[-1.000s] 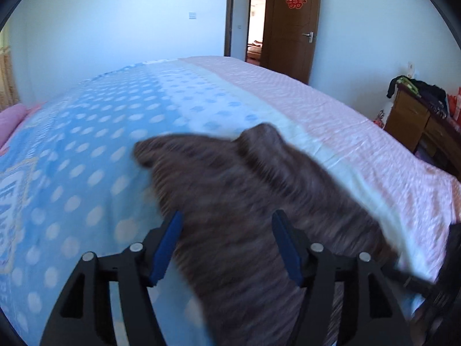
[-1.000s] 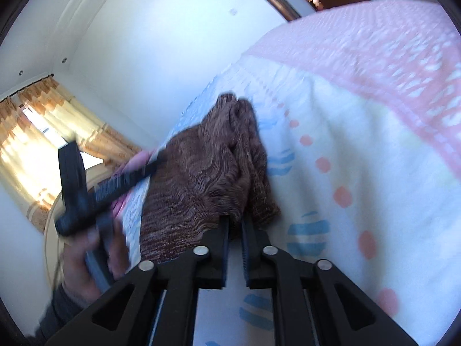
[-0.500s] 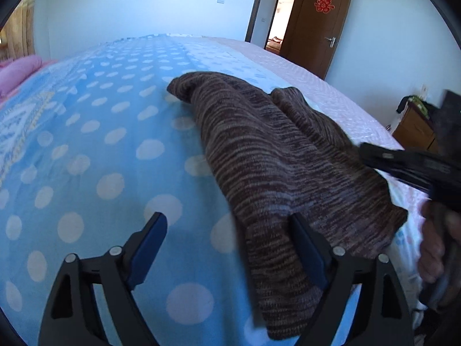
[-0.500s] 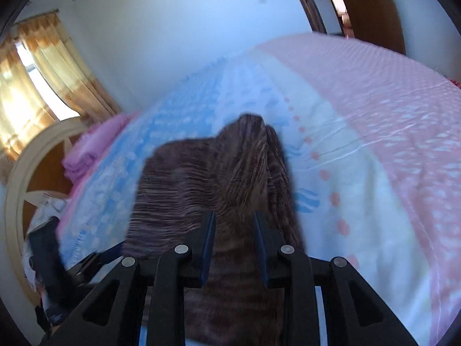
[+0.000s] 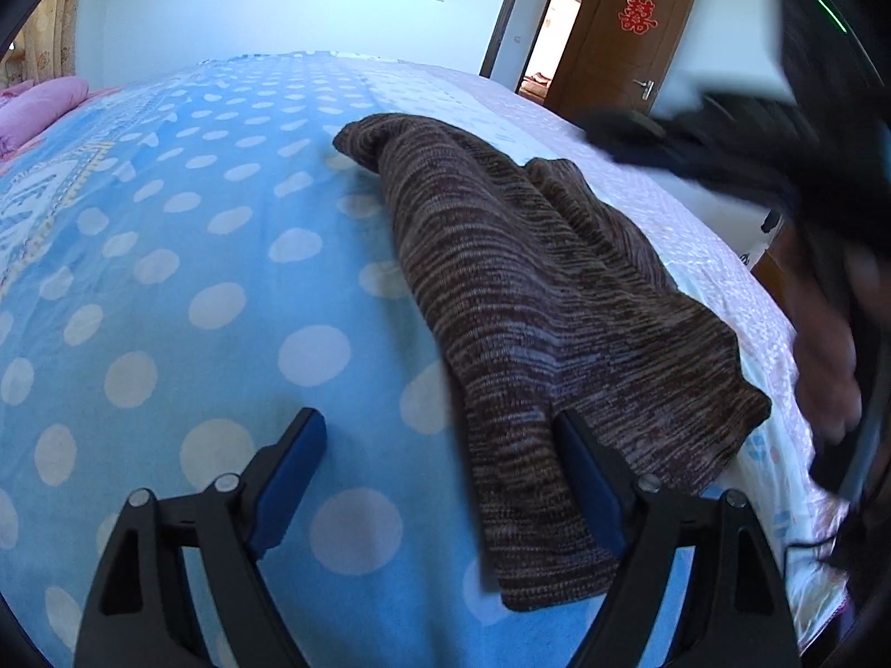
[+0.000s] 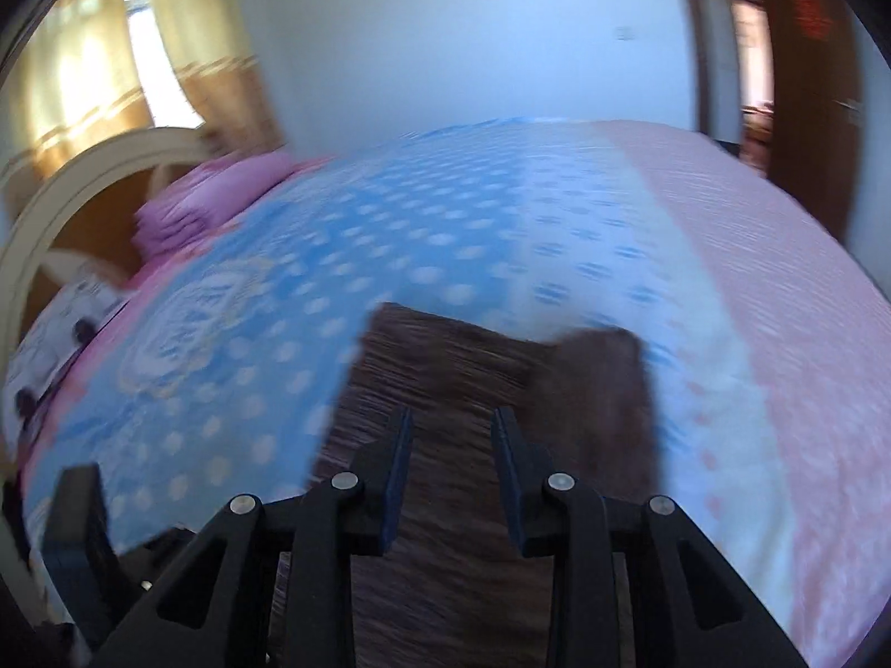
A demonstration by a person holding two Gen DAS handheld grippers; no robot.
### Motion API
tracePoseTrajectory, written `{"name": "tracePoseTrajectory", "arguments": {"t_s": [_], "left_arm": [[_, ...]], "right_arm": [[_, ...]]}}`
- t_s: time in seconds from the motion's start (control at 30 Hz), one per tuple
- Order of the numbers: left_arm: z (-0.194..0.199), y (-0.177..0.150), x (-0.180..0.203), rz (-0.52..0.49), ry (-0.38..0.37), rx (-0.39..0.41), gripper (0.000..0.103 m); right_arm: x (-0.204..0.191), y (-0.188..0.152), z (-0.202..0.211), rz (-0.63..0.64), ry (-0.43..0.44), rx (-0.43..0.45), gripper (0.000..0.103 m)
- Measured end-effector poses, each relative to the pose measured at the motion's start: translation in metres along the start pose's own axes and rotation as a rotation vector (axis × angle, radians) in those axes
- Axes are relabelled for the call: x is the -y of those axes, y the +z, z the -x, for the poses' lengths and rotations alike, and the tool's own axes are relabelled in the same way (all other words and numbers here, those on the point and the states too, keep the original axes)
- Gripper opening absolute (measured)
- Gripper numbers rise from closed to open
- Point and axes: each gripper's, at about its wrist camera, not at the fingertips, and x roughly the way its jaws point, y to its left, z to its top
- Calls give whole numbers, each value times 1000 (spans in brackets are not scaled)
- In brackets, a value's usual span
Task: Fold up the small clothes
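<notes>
A brown striped knit garment [image 5: 534, 300] lies on the blue polka-dot bedspread [image 5: 167, 278], stretching from the middle to the near right. My left gripper [image 5: 440, 445] is wide open just above the bed, its right finger [image 5: 584, 479] against the garment's near corner. In the right wrist view the same garment [image 6: 473, 389] is blurred beneath my right gripper [image 6: 451, 434], which is open and empty above it. The right gripper and the hand holding it show blurred at the right edge of the left wrist view [image 5: 779, 156].
The bedspread turns pink on the right [image 6: 752, 278]. Pink pillows [image 6: 211, 195] and a curved headboard [image 6: 83, 178] are at the left. A brown door [image 5: 629, 44] stands open behind the bed. The left gripper's body [image 6: 78, 545] shows at lower left.
My right gripper has opened, let go of the garment and lifted away with fast motion. My left gripper has stayed open and drawn back to the garment's near corner.
</notes>
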Motion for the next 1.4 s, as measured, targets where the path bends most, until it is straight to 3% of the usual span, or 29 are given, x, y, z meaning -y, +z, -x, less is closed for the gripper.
{"name": "tracePoseTrajectory", "arguments": {"t_s": [0.03,0.1,0.2,0.33,0.5,0.57,0.7,0.77,0.9,0.97,1.13,1.2,1.27,1.4], "left_arm": [[1,-1,-1,3,-5,1,87],[4,-4,-2,16,-18,8,87],[6,-8,-3,25,-29,15,87],[7,-9,-4,37,-49,20,88],[6,-8,-5,44,-67,22,90],[5,-8,-6,49,-74,23,90],[7,-7,-13,77,-112,40,90],[8,-7,-20,115,-147,54,90],[16,-7,-26,163,-151,93,91],[22,-1,-32,205,-151,105,92],[14,23,-28,203,-117,122,95],[-1,31,-17,162,-60,85,95],[-15,26,-12,135,-31,32,95],[-17,18,-2,61,23,30,98]], "right_arm": [[-9,7,-15,22,11,-49,19],[-28,11,-49,62,47,-157,10],[-39,11,-98,92,19,-220,10],[-37,17,-108,-3,143,-211,10],[-26,21,-72,14,124,-76,10],[-10,16,-60,-26,142,-54,21],[20,-3,-36,46,-75,-13,26],[45,-13,-23,14,-124,-6,26],[113,-26,2,-206,-98,38,26],[135,-28,5,-286,-35,39,26],[136,-26,-12,-293,95,-9,26],[126,-27,-26,-259,36,-62,26],[121,-31,-33,-226,-31,-80,4],[136,-39,-28,-277,-15,-49,4]]}}
